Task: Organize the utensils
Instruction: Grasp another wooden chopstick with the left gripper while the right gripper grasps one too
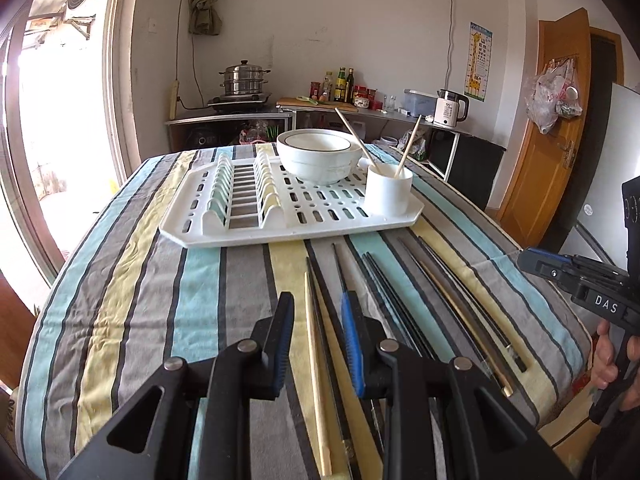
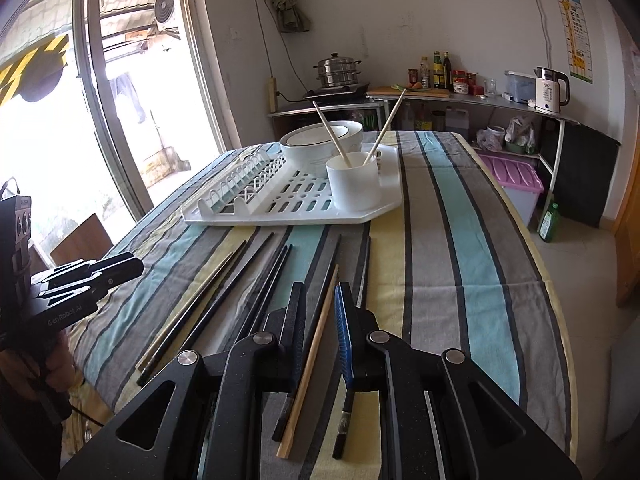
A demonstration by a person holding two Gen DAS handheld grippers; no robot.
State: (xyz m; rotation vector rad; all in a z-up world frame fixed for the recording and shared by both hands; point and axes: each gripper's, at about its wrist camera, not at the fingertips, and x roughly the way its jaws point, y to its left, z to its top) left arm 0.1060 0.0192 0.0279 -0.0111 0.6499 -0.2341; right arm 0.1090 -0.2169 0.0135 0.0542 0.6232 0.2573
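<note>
Several black and wooden chopsticks lie on the striped tablecloth in front of a white drying rack [image 1: 192, 216] [image 2: 372, 212]. A white cup [image 1: 389, 194] [image 2: 354, 186] on the rack holds two wooden chopsticks. My left gripper [image 1: 318, 306] is open and empty, its fingers on either side of a wooden chopstick [image 1: 316, 376] and a black one, just above the cloth. My right gripper [image 2: 322, 296] is open and empty, straddling a wooden chopstick [image 2: 312, 356] and a black one. Each gripper shows in the other's view, the right [image 1: 576, 280] and the left [image 2: 86, 276].
Stacked white bowls [image 1: 318, 154] [image 2: 322, 142] sit on the rack behind the cup. The plate slots [image 1: 240, 188] on the rack's left are bare. A counter with a steamer pot [image 1: 243, 80], bottles and a kettle [image 1: 450, 108] stands behind the table. A purple-lidded bin [image 2: 516, 184] sits right of the table.
</note>
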